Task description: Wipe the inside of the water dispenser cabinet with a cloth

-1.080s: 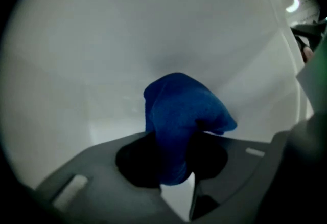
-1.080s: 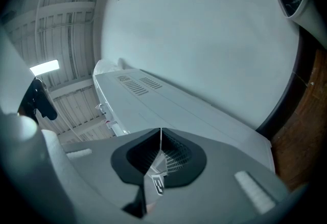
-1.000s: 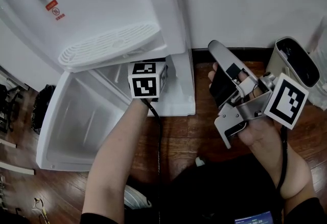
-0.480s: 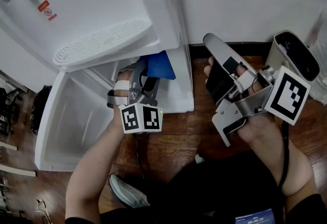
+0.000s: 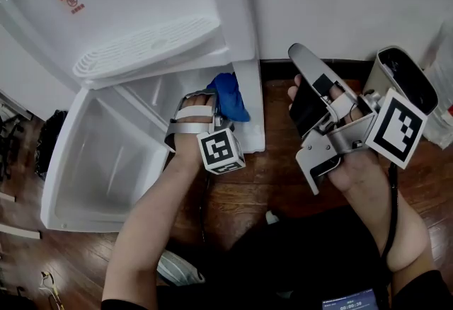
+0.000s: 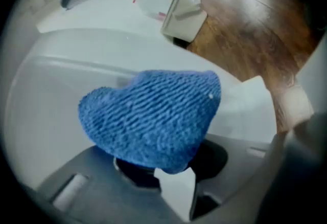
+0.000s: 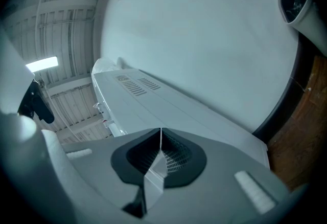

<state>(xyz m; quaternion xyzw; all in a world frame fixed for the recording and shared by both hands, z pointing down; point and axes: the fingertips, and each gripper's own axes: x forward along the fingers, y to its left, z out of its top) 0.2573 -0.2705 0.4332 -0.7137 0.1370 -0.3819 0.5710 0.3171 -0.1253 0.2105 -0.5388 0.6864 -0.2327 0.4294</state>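
- Head view: left gripper (image 5: 211, 109) clamped on blue cloth (image 5: 228, 95) at the cabinet (image 5: 249, 117) mouth.
- Right gripper (image 7: 159, 159) clenched, empty.
- I'd press it flat, overlap strokes, hit corners.

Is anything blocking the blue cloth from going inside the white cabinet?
No, nothing visible is. The cabinet door stands open to the side, and the left gripper holds the blue cloth right at the cabinet opening.

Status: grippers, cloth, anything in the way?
Left hand-held gripper shut on blue cloth, at the cabinet opening. Right hand-held gripper shut, empty, aside. Door open; no obstruction seen.
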